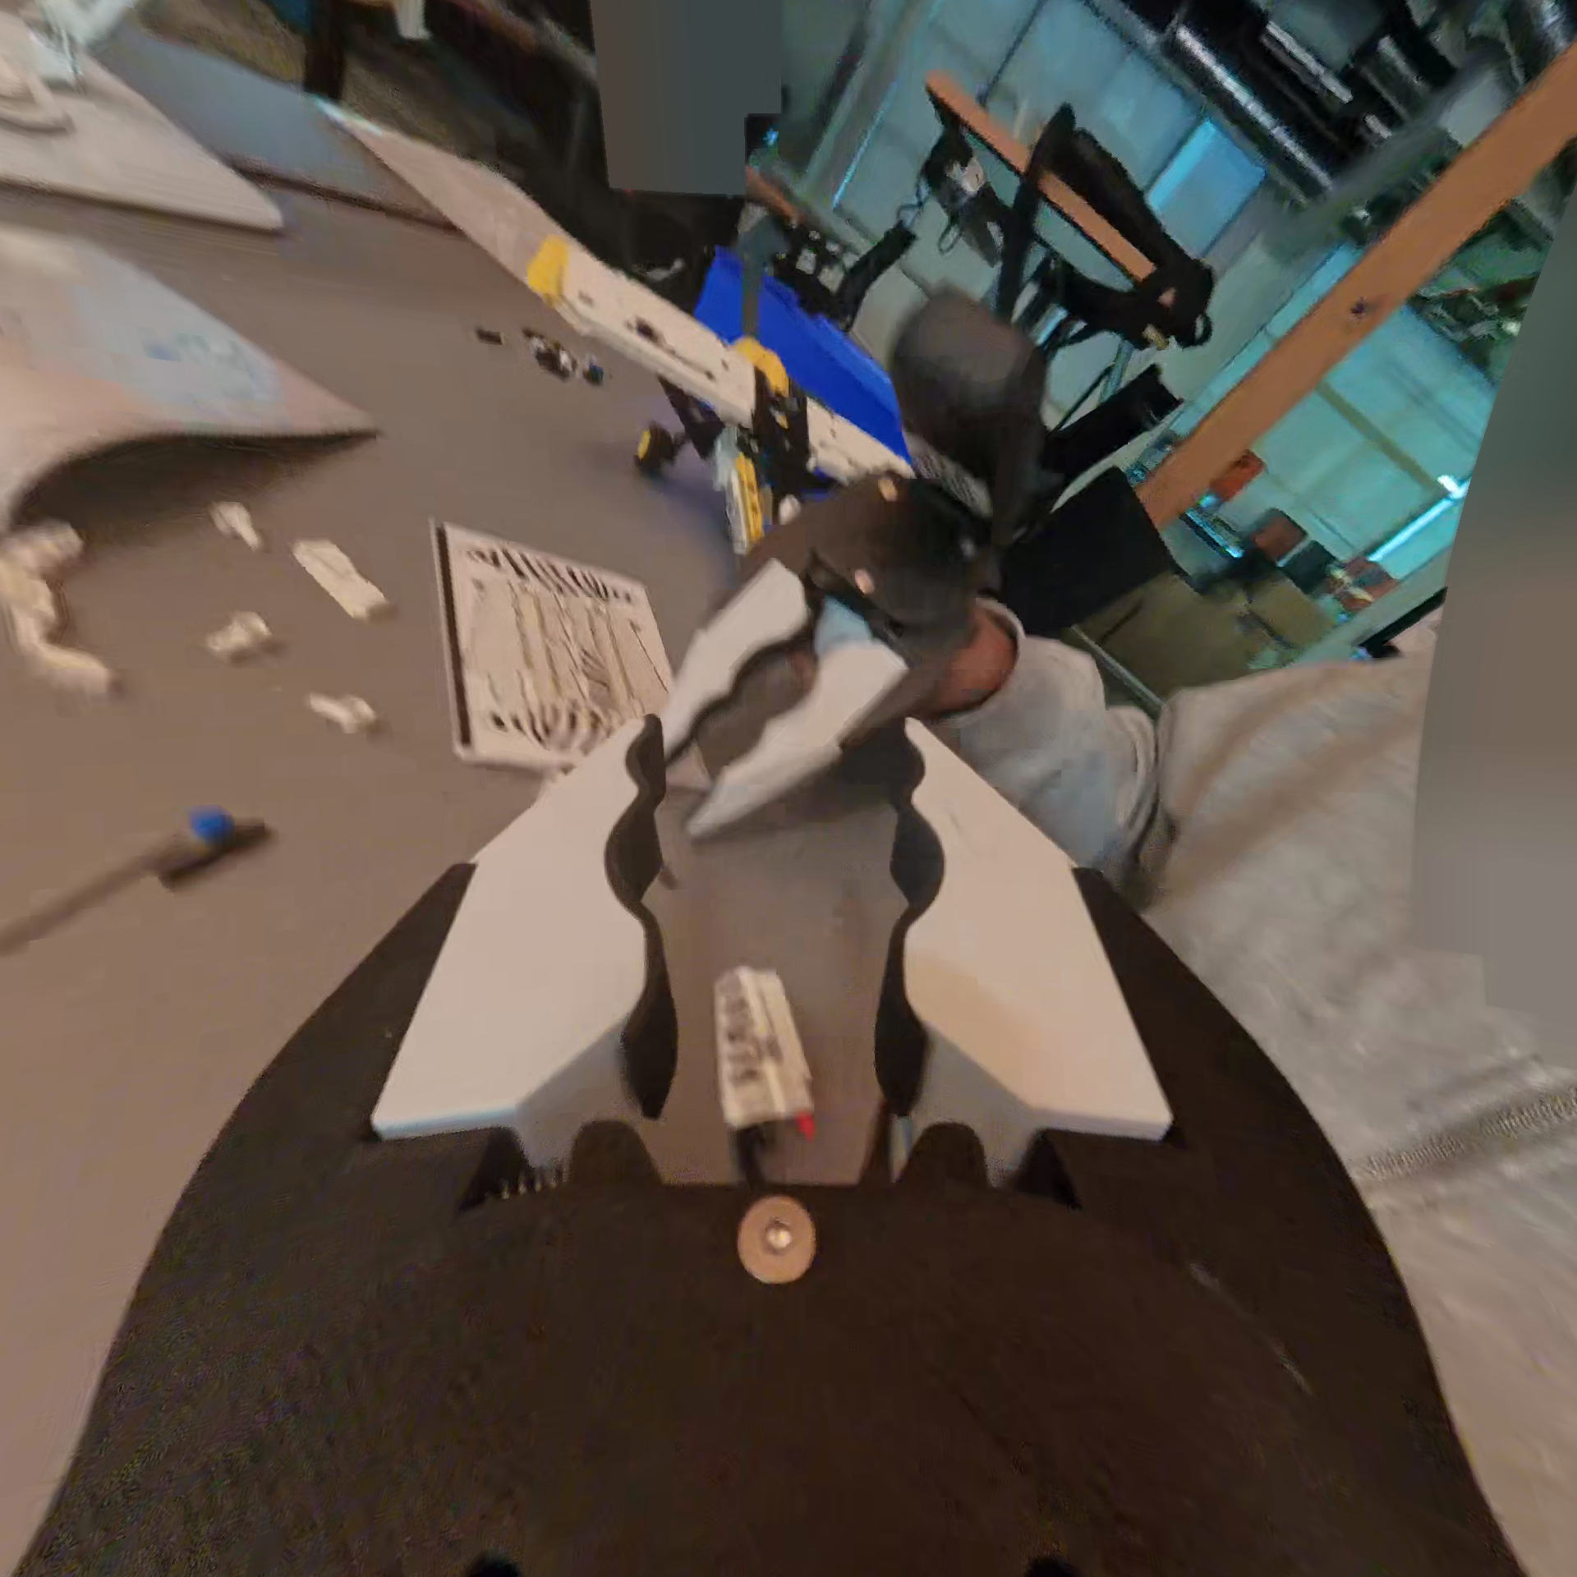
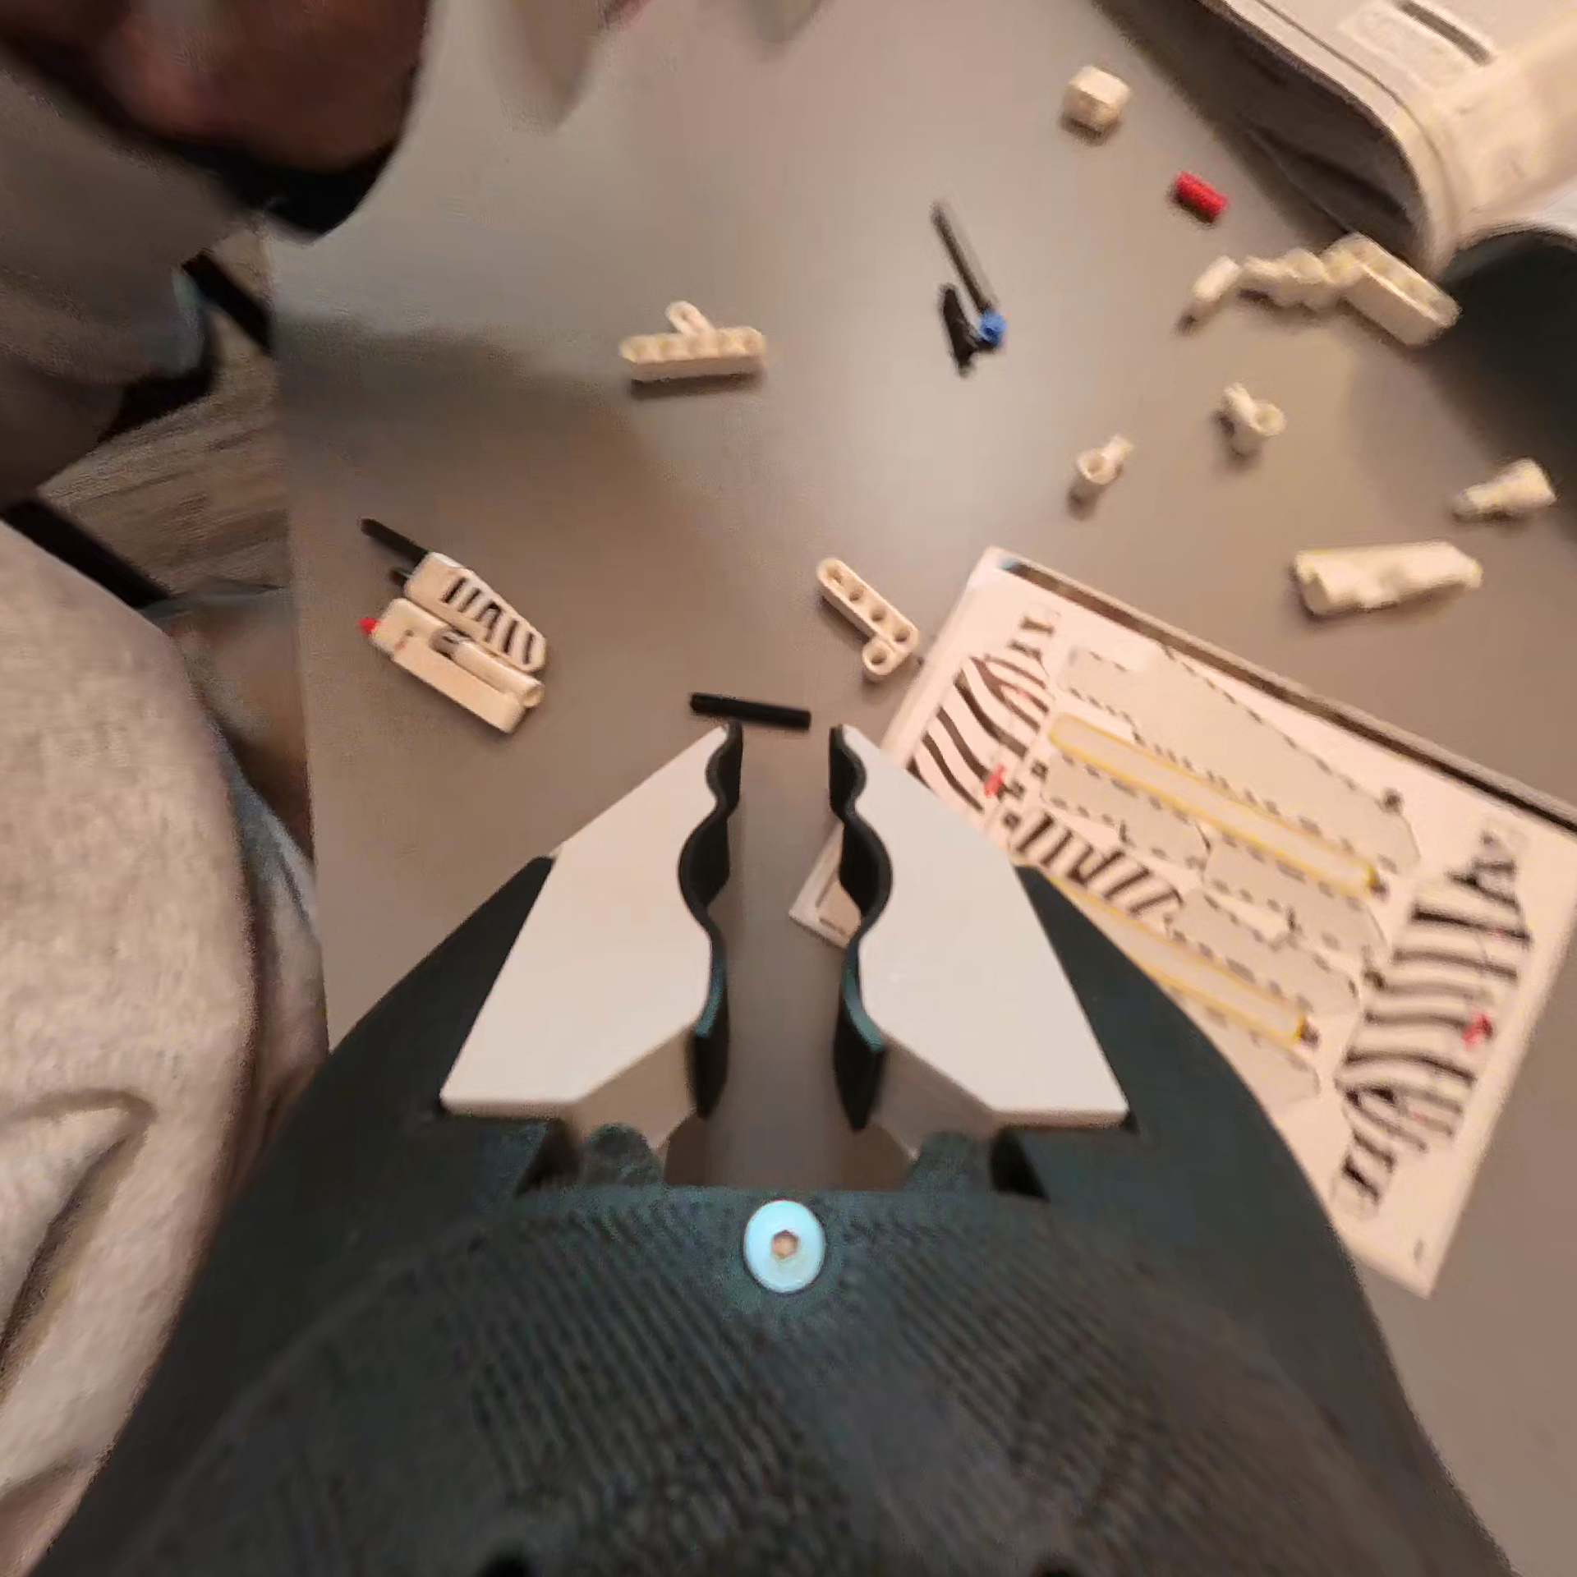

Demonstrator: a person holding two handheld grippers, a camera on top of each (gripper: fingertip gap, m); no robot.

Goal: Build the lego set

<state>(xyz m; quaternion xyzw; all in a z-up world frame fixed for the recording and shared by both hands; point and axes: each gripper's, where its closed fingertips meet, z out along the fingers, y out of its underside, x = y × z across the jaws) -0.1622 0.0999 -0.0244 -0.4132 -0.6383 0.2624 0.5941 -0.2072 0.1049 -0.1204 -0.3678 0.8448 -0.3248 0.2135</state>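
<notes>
My left gripper is open and empty, low over the grey table. A white striped lego sub-assembly with a red pin lies on the table between its fingers, touching neither. It also shows in the right wrist view. My right gripper is open with a narrow gap and empty. A short black axle lies crosswise just beyond its tips. In the left wrist view the right gripper points down just ahead of the left fingertips.
A sticker sheet lies right of the right gripper. Loose white beams, a black axle with a blue pin, a red piece and an open manual lie beyond. A yellow and black model stands far off.
</notes>
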